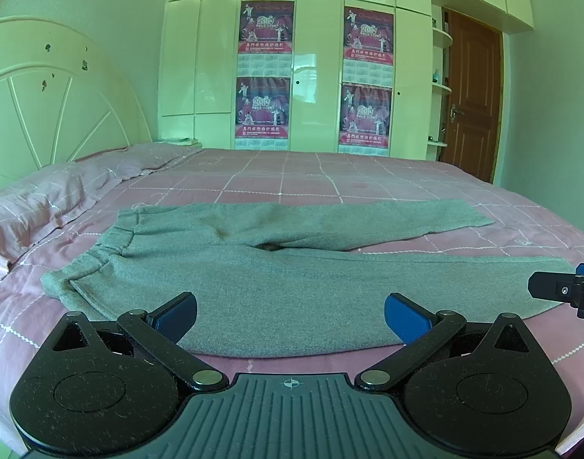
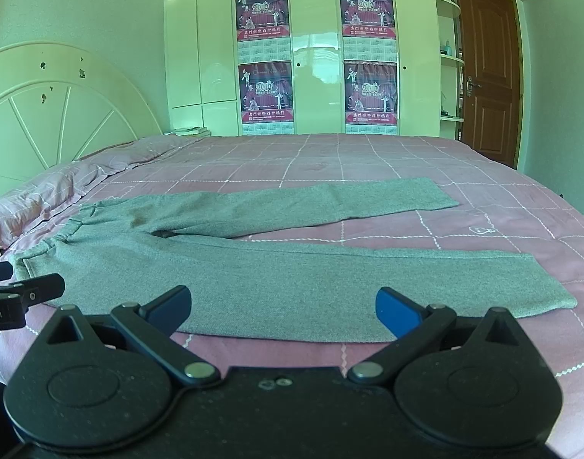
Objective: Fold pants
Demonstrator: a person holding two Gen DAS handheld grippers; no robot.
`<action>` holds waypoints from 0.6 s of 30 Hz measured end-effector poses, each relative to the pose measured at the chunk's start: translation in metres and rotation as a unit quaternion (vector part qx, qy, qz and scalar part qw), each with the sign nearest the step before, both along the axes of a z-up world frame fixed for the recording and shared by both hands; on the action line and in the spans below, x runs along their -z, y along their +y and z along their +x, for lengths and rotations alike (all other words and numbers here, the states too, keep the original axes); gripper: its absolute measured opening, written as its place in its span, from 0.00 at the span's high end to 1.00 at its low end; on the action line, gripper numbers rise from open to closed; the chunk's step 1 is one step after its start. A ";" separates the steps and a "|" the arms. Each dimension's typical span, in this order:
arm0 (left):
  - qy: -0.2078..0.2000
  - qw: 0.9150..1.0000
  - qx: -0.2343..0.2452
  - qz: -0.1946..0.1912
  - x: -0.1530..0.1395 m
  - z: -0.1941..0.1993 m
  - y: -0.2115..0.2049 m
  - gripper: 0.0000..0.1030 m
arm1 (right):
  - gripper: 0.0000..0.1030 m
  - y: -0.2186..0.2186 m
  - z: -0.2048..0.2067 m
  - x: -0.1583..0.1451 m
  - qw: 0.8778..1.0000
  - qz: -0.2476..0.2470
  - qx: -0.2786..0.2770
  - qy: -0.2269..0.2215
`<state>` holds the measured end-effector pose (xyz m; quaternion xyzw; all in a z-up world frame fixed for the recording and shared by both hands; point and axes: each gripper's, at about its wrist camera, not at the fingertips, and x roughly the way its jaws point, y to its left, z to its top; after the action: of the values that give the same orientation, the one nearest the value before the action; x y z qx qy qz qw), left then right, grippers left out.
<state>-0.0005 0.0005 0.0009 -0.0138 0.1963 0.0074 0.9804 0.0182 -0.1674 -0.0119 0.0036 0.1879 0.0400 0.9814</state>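
Grey pants (image 1: 276, 279) lie flat on the pink checked bedspread (image 1: 292, 179), waistband to the left, both legs spread to the right in a V. My left gripper (image 1: 290, 315) hovers open just above the near leg's front edge, nothing between its blue pads. The right wrist view shows the same pants (image 2: 261, 275), with my right gripper (image 2: 284, 308) open over the near leg, further toward the cuff. Each gripper's tip shows at the other view's edge: the right one (image 1: 563, 290), the left one (image 2: 24, 290).
A pink pillow (image 1: 28, 206) lies at the left by the white headboard (image 1: 51, 103). Behind the bed stand a white wardrobe with posters (image 1: 265, 72) and a brown door (image 1: 471, 95). Bare bedspread stretches beyond the far leg (image 2: 330, 157).
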 end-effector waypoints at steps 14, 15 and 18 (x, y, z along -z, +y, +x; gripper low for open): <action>0.000 1.000 0.000 0.001 0.000 0.000 0.000 0.00 | 0.06 0.000 0.001 0.001 1.000 0.000 0.000 0.000; 0.000 1.000 0.000 0.001 0.000 0.000 0.000 0.00 | 0.06 0.000 0.001 0.001 1.000 0.000 0.000 0.000; 0.001 1.000 0.000 0.001 0.000 0.001 0.000 0.00 | 0.06 0.000 0.001 0.001 1.000 0.000 0.000 0.000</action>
<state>0.0000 0.0009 0.0013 -0.0128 0.1970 0.0073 0.9803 0.0191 -0.1673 -0.0130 0.0039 0.1877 0.0400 0.9814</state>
